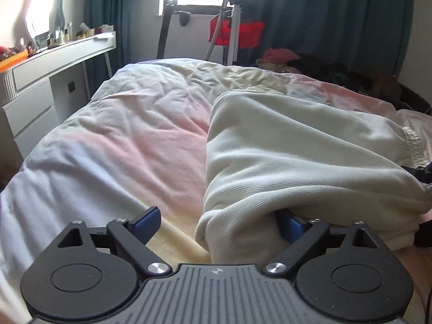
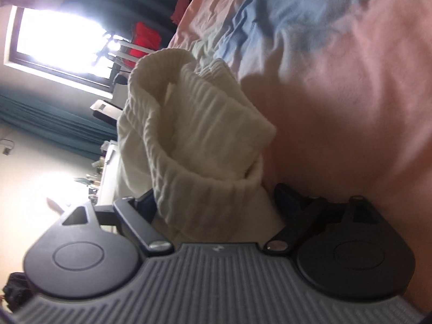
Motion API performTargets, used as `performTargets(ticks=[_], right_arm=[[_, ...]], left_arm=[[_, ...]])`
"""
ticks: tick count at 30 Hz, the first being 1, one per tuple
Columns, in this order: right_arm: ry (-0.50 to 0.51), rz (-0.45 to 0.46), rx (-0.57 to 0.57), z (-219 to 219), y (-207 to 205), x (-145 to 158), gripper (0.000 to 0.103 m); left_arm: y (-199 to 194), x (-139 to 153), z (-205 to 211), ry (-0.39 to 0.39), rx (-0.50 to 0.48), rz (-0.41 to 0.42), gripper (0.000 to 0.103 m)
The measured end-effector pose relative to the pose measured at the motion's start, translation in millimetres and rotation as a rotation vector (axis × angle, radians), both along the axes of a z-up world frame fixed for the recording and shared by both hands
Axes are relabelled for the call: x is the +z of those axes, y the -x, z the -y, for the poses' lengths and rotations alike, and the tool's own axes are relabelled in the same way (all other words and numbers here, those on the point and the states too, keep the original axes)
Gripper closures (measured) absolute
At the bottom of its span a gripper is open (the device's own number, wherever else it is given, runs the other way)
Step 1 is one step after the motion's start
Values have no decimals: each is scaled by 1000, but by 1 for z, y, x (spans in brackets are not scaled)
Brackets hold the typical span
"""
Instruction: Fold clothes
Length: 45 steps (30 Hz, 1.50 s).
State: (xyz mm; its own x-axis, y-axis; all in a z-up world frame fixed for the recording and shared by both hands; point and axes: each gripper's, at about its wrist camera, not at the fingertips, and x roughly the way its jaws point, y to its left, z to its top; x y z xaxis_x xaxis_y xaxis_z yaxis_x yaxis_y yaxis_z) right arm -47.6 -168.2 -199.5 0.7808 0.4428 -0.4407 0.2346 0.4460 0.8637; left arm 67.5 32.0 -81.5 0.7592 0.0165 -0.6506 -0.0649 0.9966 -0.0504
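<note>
My left hand-held gripper (image 1: 220,222) spread wide, cream sweatpants (image 1: 297,156) draped over its right finger, bulk lying on pastel duvet (image 1: 129,140) of bed. My right hand-held gripper (image 2: 216,202) also wide, ribbed cuff (image 2: 194,135) bunched between fingers, not clamped.

Cream ribbed-knit garment (image 1: 283,145) is lying bunched on the bed, filling the left wrist view from centre out toward 3 o'clock, its fabric creasing in long folds. A rolled edge is sagging toward 6 o'clock. A gathered seam is showing at 3 o'clock. In the right wrist view the garment (image 2: 194,124) is standing up in a loose ribbed loop at centre.
</note>
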Motion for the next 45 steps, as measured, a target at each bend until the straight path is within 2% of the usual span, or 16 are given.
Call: performTargets(ticks=[3,5,7,10,12,14,17,20,23,25,26,30,35,41,42,45], right_arm=[[-29,59,27,-3,0,6,10],[-24,96,39,-5,1,10,10],[19,60,57,-10,-2,8,11],[85,-6,78,-17,-6,4,14],[139,-19,76,-20,-6,9,20],[189,-34,71,-20,-5,15,38],[199,-37,34,-13,-3,23,54],[211,-19,13,-11,2,29,60],[223,-11,6,-12,-1,29,60],[218,-12,3,-11,-3,26,60],[215,-12,1,-11,-4,25,60],[242,-9,-3,-17,-4,26,60],[266,-3,-7,-22,-2,29,60],[299,33,1,-23,4,49,70],[294,42,1,-21,7,56,71],[306,99,-19,-9,17,86,72]], left_arm=[[-1,1,0,-13,2,2,9],[-1,3,-3,24,4,-10,9],[-7,9,-19,157,-3,-32,10],[-12,11,-56,445,-7,-118,10],[-8,15,-77,568,-4,-94,8],[-3,18,-96,674,15,-65,4],[-9,4,-122,864,70,-59,4],[-22,-27,-126,1003,125,-158,8],[-34,-46,-110,1023,103,-230,9],[-44,-48,-94,966,54,-256,11],[-48,-45,-88,930,37,-252,16],[-53,-41,-75,847,23,-221,22],[-47,-38,-76,810,20,-197,47],[-36,-13,-66,747,-25,-142,62],[-33,-8,-63,755,-43,-128,63],[-28,3,-56,865,-82,-134,65]])
